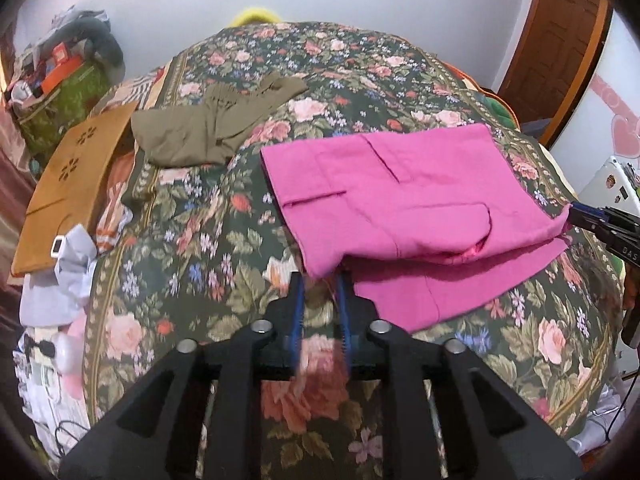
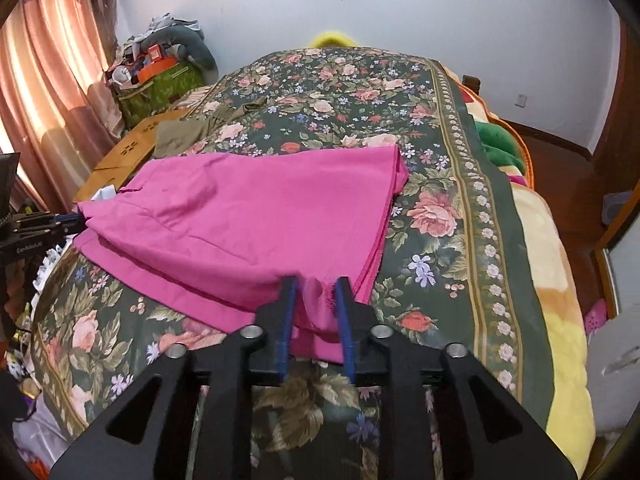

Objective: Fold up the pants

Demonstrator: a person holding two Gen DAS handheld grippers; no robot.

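Pink pants [image 1: 404, 204] lie partly folded on the floral bedspread [image 1: 208, 240], the upper layer lifted over the lower. My left gripper [image 1: 321, 280] has its jaws a little apart at the pants' near left corner; the cloth's edge sits at the fingertips. In the right wrist view the pants [image 2: 256, 216] spread ahead, and my right gripper [image 2: 314, 284] has a bunch of pink cloth between its fingers. The right gripper shows at the right edge of the left wrist view [image 1: 588, 216], pinching the hem. The left gripper shows at the left of the right wrist view [image 2: 72, 218].
Olive-green pants [image 1: 208, 124] lie at the bed's far left beside a brown wooden board [image 1: 68, 184]. A cluttered green box [image 2: 160, 84] stands by the pink curtains [image 2: 48, 80]. A yellow-green blanket [image 2: 552, 280] hangs on the bed's right side. A wooden door [image 1: 560, 32] is at far right.
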